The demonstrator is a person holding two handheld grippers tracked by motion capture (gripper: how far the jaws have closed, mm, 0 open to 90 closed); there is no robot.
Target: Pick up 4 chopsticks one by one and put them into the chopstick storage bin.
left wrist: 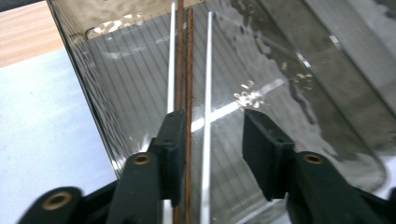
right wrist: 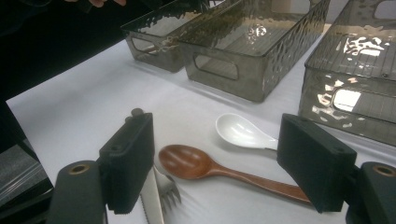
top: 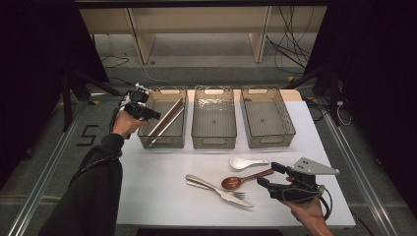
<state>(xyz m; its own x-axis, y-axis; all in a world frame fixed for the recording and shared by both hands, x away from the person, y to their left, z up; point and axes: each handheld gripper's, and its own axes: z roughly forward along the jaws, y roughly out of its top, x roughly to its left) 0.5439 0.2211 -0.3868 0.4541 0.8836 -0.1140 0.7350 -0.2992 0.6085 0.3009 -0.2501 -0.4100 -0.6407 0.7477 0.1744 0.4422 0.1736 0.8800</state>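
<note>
Two spoons lie directly ahead of the right tool [right wrist: 217, 161], whose jaws stand open and empty above the desk [top: 162, 191]: the brown spoon [right wrist: 201, 165] nearer, handle running off to the tool's right, the white spoon [right wrist: 240, 133] just beyond. A knife [right wrist: 152, 200] and fork [right wrist: 170, 193] crowd its left jaw. The left tool [left wrist: 212, 154] is parted over chopsticks [left wrist: 189, 70] inside the left bin [top: 147, 137].
</note>
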